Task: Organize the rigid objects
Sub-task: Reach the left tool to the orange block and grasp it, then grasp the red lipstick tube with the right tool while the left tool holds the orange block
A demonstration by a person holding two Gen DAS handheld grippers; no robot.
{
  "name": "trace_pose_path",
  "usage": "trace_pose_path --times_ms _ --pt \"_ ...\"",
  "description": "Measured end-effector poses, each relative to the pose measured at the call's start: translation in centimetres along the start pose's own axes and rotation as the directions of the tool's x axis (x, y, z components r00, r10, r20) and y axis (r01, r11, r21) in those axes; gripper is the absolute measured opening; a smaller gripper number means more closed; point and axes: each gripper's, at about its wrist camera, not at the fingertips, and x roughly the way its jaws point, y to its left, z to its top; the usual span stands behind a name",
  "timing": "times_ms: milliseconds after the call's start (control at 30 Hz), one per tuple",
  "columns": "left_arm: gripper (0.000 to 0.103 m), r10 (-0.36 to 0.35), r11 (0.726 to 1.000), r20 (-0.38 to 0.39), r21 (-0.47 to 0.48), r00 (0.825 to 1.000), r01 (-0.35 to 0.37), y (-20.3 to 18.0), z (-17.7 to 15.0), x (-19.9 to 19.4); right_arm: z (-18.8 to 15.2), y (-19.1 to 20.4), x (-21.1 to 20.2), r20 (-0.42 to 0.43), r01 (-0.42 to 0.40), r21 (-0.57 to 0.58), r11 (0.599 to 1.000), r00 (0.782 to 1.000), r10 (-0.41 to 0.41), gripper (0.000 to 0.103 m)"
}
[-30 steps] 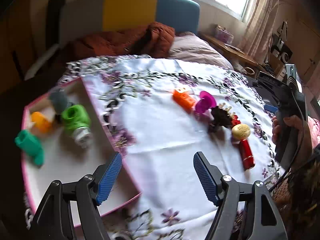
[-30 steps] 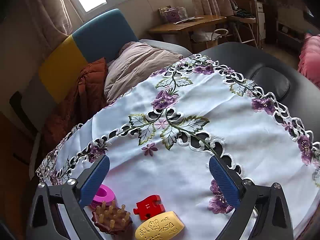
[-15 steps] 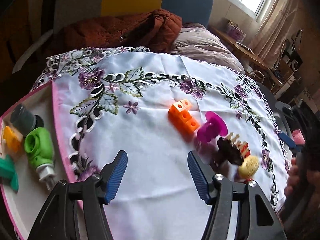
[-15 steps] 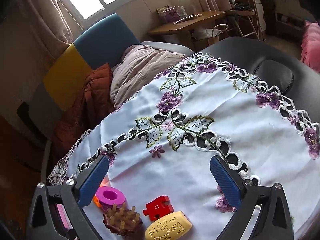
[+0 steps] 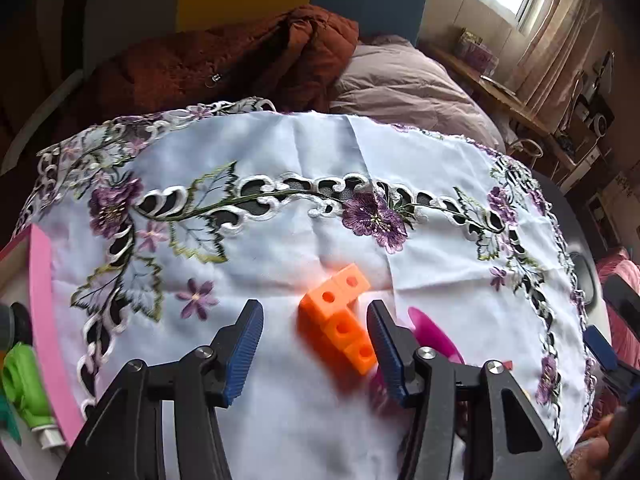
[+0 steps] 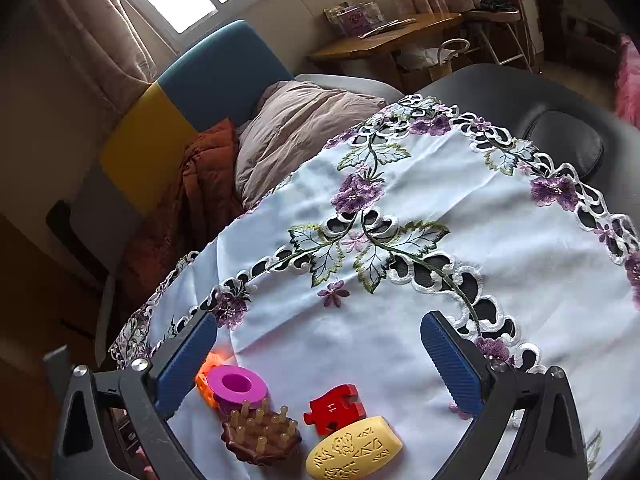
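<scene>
Tray point(image 5: 40, 300) w/ green toy point(image 5: 22, 380) inside

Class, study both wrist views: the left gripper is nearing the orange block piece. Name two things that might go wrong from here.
1. The left gripper, its jaws just closing with the orange block piece between them but untouched, sits off-centre; one finger may shove the piece sideways.
2. The magenta ring sits right beside that piece, so the finger could knock or pinch it too.
</scene>
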Motion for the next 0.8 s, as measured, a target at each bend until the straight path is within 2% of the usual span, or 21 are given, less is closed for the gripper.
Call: trace_pose_path --times_ms 100,233,267,300,400,467,567,667,800 --pt "0.054 0.005 1.000 -0.030 -0.024 1.000 -0.006 -0.2 0.5 2.0 0.0 0.0 0.0 0.002 -0.002 0.001 1.000 1.000 0.002 0.103" --pt "0.053 0.033 0.999 -0.004 0.021 0.999 -0.033 -0.8 0.6 3.0 0.0 -0.1 0.3 -0.009 0.001 0.003 1.000 1.000 -0.001 0.103" --pt "0.048 0.037 0.999 0.003 0.035 0.999 -0.037 -0.9 0.4 3.0 0.0 0.0 0.3 -0.005 0.006 -0.002 1.000 1.000 -0.006 0.103" --pt "0.038 0.034 0.998 0.010 0.049 0.999 -0.034 -0.9 0.3 2.8 0.0 0.0 0.3 -0.001 0.009 -0.008 1.000 1.000 -0.009 0.103" --pt "0.034 -0.003 0.999 0.014 0.038 1.000 0.003 -0.2 0.0 2.2 0.0 0.4 0.4 0.003 0.015 -0.033 0.999 1.000 -0.015 0.103" --pt "0.022 -0.009 1.000 0.026 0.023 1.000 0.008 0.7 -0.5 1.3 0.0 0.5 0.4 0.009 0.024 -0.047 0.999 1.000 -0.023 0.103" --pt "0.021 -0.017 0.999 0.024 0.031 1.000 0.016 1.6 -1.9 -0.1 0.0 0.3 0.4 0.009 0.029 -0.044 0.999 1.000 -0.028 0.103" --pt "0.021 -0.020 0.996 0.028 0.086 0.999 0.018 1.8 -4.2 -1.3 0.1 -0.2 0.4 0.005 0.037 -0.021 0.999 0.999 -0.037 0.103" --pt "0.021 -0.076 0.993 0.012 0.096 0.997 0.074 1.8 -6.7 -2.7 0.1 -0.8 0.4 0.007 0.060 0.002 0.998 0.998 -0.060 0.103"
